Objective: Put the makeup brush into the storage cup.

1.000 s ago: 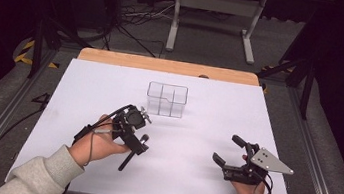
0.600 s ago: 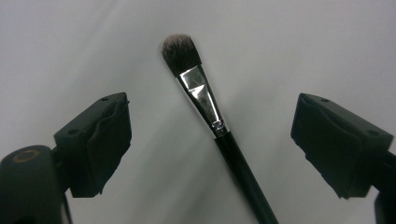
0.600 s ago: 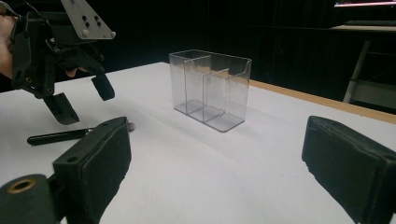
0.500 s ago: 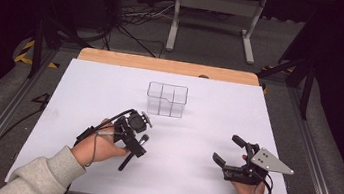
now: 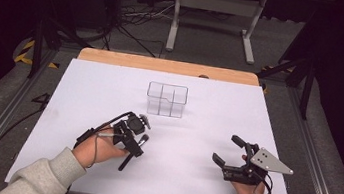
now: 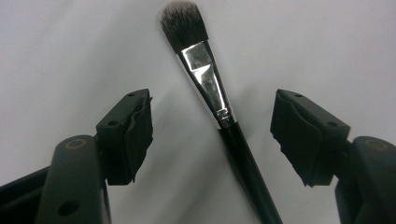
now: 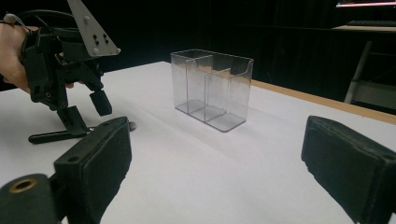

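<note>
The left claw [image 5: 132, 145] hangs over a black-handled makeup brush with a silver ferrule and dark bristles [image 6: 219, 109], which lies flat on the white worktop [image 5: 110, 89] in front of the person's left hand [image 5: 97, 149]. In the left gripper view the brush runs up between the 2 black jaws, and both pads [image 6: 135, 135] stand clear of it, so the claw is released with nothing gripped yet; its jaws have just been closing around the handle. To do this pick-up well, I would centre the pads on the handle just below the ferrule, since the brush sits a little off-centre and slanted, then lower until the pads bracket it at worktop level before squeezing, so it does not roll away. The right claw [image 5: 229, 151] rests released and empty at the right side. A clear plastic organiser with 3 compartments [image 5: 166, 99] stands further back, well apart, a likely destination.
</note>
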A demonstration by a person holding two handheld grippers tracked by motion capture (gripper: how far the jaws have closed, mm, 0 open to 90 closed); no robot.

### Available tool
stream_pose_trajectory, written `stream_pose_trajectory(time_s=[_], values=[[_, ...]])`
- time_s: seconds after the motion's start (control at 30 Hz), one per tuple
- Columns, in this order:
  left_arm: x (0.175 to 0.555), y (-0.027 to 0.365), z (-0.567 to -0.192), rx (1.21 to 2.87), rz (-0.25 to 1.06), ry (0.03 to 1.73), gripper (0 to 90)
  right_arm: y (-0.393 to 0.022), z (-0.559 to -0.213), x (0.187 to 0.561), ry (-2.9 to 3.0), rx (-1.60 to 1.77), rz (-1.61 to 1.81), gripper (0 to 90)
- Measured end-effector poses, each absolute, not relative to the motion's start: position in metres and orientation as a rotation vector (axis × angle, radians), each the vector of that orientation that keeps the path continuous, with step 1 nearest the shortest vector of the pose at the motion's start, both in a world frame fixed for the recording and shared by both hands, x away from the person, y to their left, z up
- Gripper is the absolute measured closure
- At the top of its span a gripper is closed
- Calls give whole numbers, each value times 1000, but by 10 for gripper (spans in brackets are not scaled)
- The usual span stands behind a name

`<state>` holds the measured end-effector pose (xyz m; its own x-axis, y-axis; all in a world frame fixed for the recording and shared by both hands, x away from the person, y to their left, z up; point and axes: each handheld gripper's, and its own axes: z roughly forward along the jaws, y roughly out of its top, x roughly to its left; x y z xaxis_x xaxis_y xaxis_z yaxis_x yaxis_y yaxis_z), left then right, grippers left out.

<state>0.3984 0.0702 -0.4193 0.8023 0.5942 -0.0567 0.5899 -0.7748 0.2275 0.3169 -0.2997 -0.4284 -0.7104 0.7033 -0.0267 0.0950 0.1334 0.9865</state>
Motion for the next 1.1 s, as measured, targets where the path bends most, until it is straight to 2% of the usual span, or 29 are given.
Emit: stream_pose_trajectory(time_s=[0.27,0.8,1.1], values=[[394,67,-424,2811,42,865,422,-300,-428,317,1921,767,1616,90],[394,65,-424,2846,51,862,556,-299,-429,317,1926,763,1618,90],[394,65,-423,2858,40,862,670,-299,-429,317,1928,759,1618,90]])
